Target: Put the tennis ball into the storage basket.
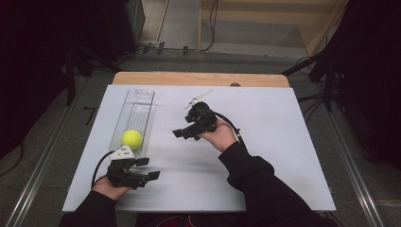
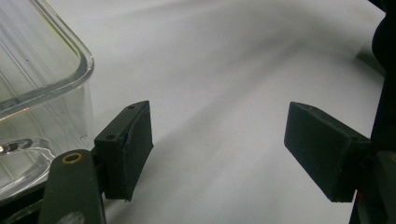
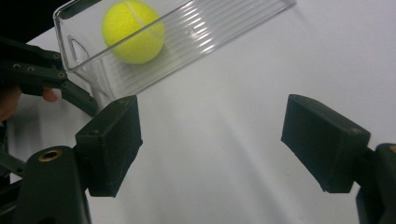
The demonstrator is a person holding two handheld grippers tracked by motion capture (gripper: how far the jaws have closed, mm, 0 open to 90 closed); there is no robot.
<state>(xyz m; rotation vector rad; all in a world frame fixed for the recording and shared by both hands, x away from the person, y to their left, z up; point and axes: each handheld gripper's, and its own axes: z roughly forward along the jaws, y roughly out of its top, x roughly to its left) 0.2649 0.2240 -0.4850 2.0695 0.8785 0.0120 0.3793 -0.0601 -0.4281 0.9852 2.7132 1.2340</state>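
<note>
— Where's the ball relative to your tongs?

— The yellow tennis ball (image 1: pixel 132 139) sits in the near end of the clear tray (image 1: pixel 140 97), just ahead of your left gripper (image 1: pixel 147 168) and well off to the left of your right gripper (image 1: pixel 182 134). In the right gripper view the ball (image 3: pixel 133 31) lies beyond the left jaw, inside the tray (image 3: pixel 243 23).

— And the jaws?

— Both pairs stand wide apart, holding nothing. In the left gripper view the tray's corner (image 2: pixel 79 51) is just beside your left jaw.

— Room to move?

— The white board (image 1: pixel 283 142) is bare between your grippers and out to its right edge.
</note>
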